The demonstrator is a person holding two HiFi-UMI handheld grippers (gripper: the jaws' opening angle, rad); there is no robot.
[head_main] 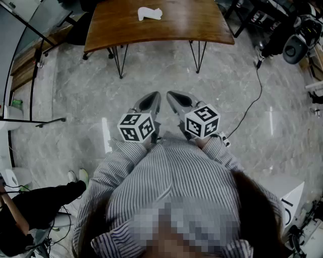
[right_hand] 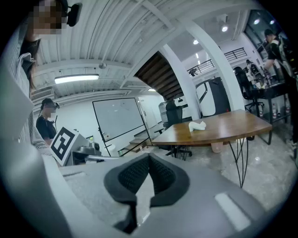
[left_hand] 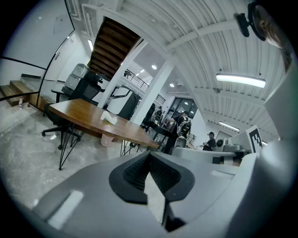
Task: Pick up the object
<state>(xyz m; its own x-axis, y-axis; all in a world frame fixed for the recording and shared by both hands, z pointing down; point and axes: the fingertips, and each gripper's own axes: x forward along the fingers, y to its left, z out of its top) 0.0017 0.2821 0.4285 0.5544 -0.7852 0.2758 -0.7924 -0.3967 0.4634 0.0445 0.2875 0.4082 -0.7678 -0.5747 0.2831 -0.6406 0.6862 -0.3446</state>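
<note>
A small white object lies on a brown wooden table at the far side of the room; it also shows as a white object in the left gripper view and a white object in the right gripper view. I hold both grippers close to my chest, well short of the table. My left gripper is shut with nothing between its jaws, its tips meeting. My right gripper is likewise shut and empty, tips together.
Grey marble floor lies between me and the table on thin black hairpin legs. A cable runs across the floor at right. A stair rail stands at left; a white box sits at lower right. People stand far off.
</note>
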